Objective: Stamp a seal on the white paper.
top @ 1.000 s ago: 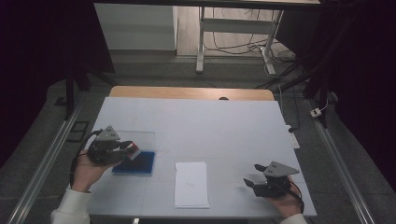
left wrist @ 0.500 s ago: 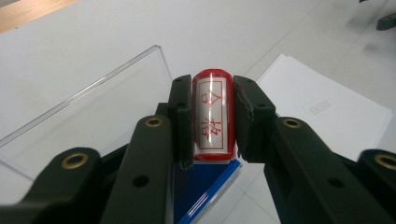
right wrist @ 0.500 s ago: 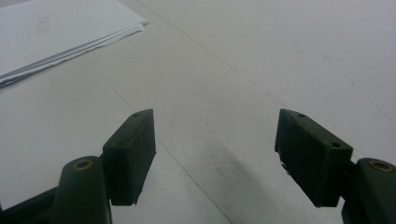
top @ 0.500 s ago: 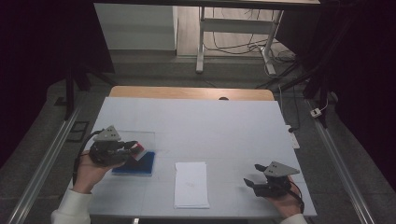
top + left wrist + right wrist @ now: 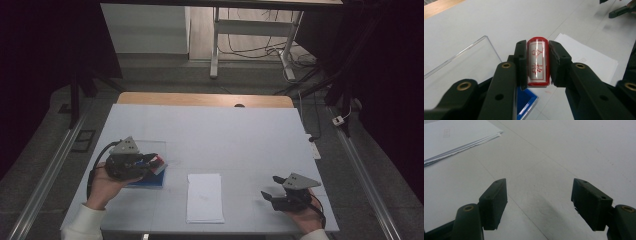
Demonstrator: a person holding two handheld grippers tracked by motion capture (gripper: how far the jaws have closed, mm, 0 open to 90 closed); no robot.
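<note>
Left gripper clamps red stamp by flat sides, above blue ink pad, near paper stack. Stamp likely light, rigid, slick plastic; side grip looks secure. Right gripper gapes empty over table.

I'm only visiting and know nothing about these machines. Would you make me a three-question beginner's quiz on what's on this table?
1. True or false: the left gripper is clamped on a red stamp.
2. The right gripper is: A) holding paper, B) open and holding nothing, C) on the blue ink pad.
3. What white thing lies between the two hands?

Key:
1. True.
2. B.
3. A stack of paper; the blue ink pad sits under the left gripper.
</note>
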